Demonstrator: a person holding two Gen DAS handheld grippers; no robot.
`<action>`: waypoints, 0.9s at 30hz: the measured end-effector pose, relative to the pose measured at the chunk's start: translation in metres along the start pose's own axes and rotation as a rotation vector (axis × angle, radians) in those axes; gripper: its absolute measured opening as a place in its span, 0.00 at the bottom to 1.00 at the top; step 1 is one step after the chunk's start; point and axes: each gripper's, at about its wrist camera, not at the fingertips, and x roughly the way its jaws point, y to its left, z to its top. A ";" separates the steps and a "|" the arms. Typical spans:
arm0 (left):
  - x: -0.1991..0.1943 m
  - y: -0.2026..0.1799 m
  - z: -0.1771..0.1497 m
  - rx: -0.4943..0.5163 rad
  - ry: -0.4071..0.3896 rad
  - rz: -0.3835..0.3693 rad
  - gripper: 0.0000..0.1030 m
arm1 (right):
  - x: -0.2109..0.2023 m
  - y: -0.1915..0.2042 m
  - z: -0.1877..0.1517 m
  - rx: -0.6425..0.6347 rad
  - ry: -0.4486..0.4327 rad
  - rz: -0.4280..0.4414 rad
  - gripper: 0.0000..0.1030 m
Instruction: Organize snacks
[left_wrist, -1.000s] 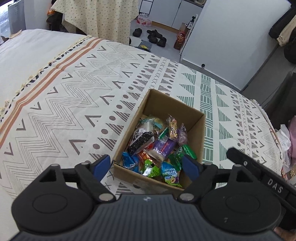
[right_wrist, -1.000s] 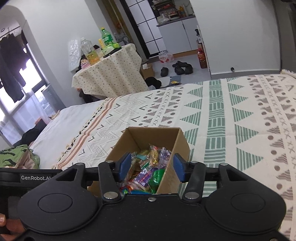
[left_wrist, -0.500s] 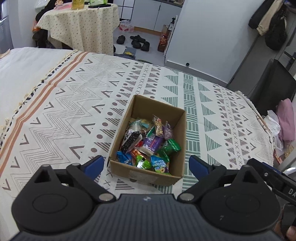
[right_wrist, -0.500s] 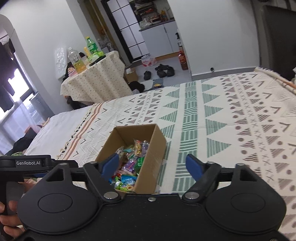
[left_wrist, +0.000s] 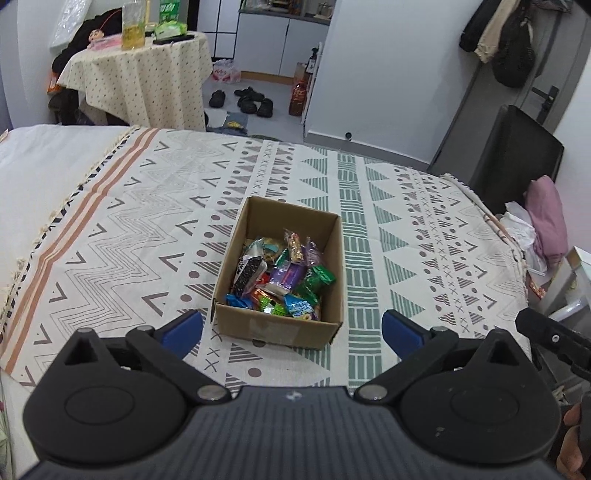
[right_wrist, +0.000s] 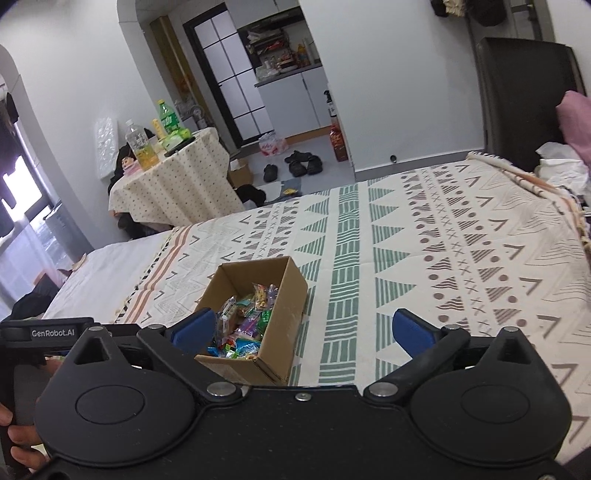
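An open cardboard box (left_wrist: 291, 218) sits on the patterned bedspread (left_wrist: 129, 236), filled with several colourful wrapped snacks (left_wrist: 284, 280). My left gripper (left_wrist: 291, 326) hovers above and in front of the box, its jaws opening wide with nothing between the blue pads. In the right wrist view the box (right_wrist: 286, 306) and its snacks (right_wrist: 243, 325) lie ahead to the left. My right gripper (right_wrist: 303, 326) is also pulled back from the box, jaws opening and holding nothing.
A round table (right_wrist: 177, 184) with bottles stands beyond the bed. Shoes (left_wrist: 255, 103) lie on the floor. A dark chair (left_wrist: 513, 155) and pink cloth (left_wrist: 546, 221) sit at the bed's right edge. A hand (right_wrist: 18, 443) holds the other gripper's handle.
Both grippers have drawn back and upward from the box, which now looks smaller and farther away. Both pairs of jaws have spread wider, the right one much more.
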 end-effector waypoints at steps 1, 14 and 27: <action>-0.004 -0.001 -0.001 0.003 -0.003 -0.005 1.00 | -0.004 0.000 -0.001 0.001 -0.004 -0.004 1.00; -0.048 -0.004 -0.021 0.029 -0.053 -0.052 1.00 | -0.047 0.002 -0.014 -0.018 -0.046 -0.037 1.00; -0.079 -0.005 -0.043 0.102 -0.072 -0.068 1.00 | -0.085 0.012 -0.027 -0.050 -0.083 -0.073 1.00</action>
